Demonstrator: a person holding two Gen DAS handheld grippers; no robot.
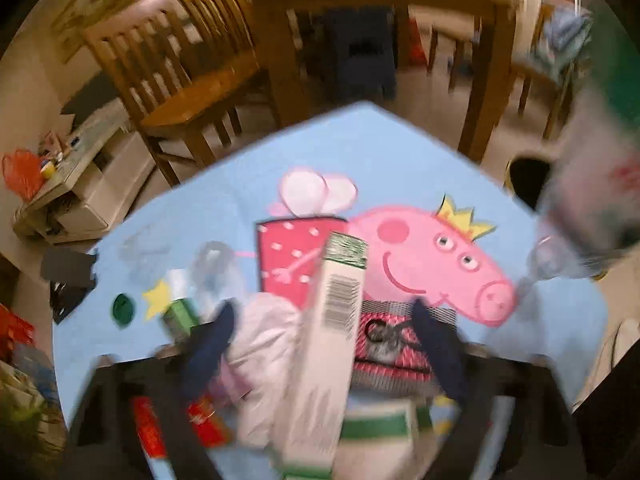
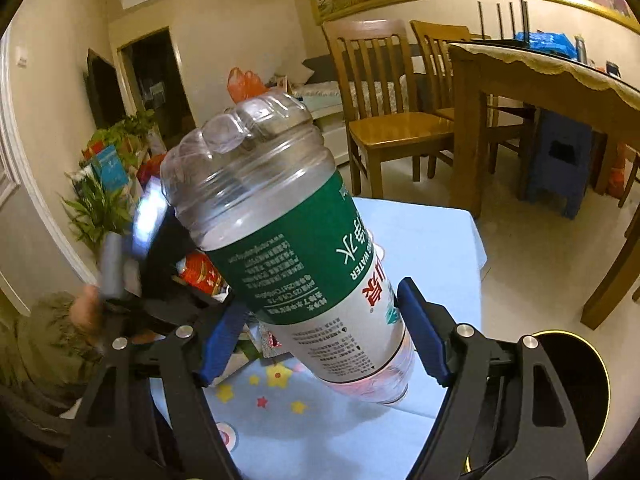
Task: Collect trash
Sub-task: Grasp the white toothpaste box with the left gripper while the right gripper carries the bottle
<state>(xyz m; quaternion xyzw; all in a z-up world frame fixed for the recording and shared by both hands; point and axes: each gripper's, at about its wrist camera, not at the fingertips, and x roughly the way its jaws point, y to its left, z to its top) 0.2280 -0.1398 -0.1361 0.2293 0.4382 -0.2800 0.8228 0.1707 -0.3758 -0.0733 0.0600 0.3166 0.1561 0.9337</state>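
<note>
Setting: a small table (image 1: 400, 148) under a pale blue cloth printed with a pink cartoon pig, in a dining room with wooden chairs (image 2: 384, 120) and a wooden dining table (image 2: 520, 76).
Right gripper (image 2: 320, 332): its blue pads are closed against the sides of a clear plastic water bottle (image 2: 288, 240) with a green and white label; the bottle is lifted above the cloth, its ribbed base tilted up and away from the camera.
Left gripper (image 1: 324, 344): partly open over the litter; a white carton (image 1: 332, 320) with a barcode and green bands stands between the fingers. Blur hides whether the pads press on it.
Other litter: a crumpled white bag (image 1: 264, 356), a red packet (image 1: 204, 416) and a green bottle cap (image 1: 122, 309) lie on the cloth.
Bin: a round black bin (image 2: 576, 384) sits on the floor just beside the small table.
</note>
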